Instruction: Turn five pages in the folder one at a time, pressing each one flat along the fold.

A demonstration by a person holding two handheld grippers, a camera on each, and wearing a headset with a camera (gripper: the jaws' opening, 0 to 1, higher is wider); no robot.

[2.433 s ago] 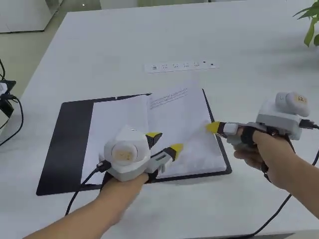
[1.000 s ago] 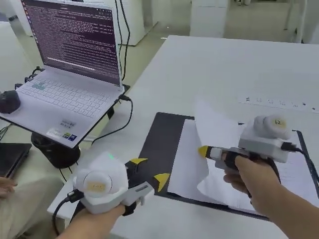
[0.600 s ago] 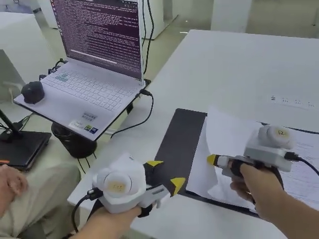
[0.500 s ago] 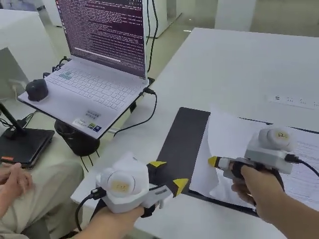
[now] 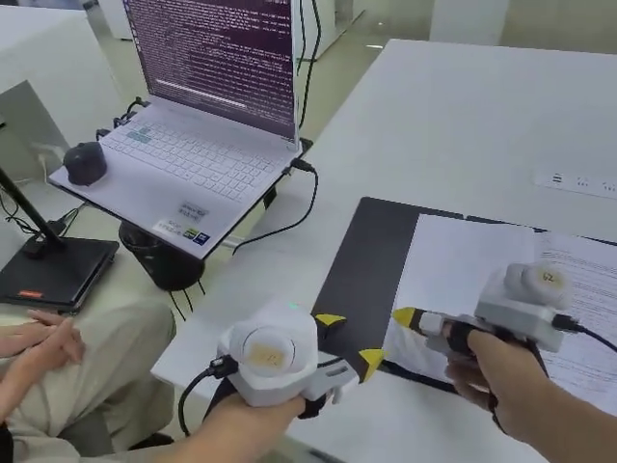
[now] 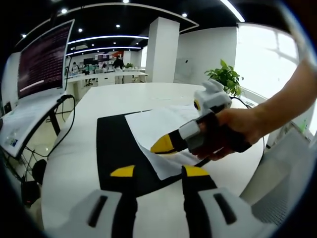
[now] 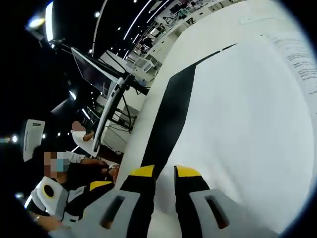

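The open folder has a black left cover (image 5: 364, 258) and a white page (image 5: 453, 265) lying nearly flat over its left half. Printed pages (image 5: 588, 280) lie to the right. My right gripper (image 5: 406, 316) is shut on the near edge of that white page (image 7: 237, 109), its yellow jaws almost together (image 7: 165, 171). My left gripper (image 5: 351, 341) is open and holds nothing. It hovers at the folder's near left corner, its jaws wide apart over the black cover (image 6: 116, 148). The right gripper (image 6: 163, 145) shows in the left gripper view on the page (image 6: 158, 126).
An open laptop (image 5: 207, 106) on a stand sits left of the table, with a mouse (image 5: 85, 160) and cables beside it. A power strip (image 5: 578, 181) lies beyond the folder. A seated person's hands (image 5: 43, 338) are at the lower left. A plant (image 6: 225, 79) stands far off.
The page held up by my right gripper has swung over and come down nearly flat on the left side. My left gripper stays open by the near corner. The head camera shifted.
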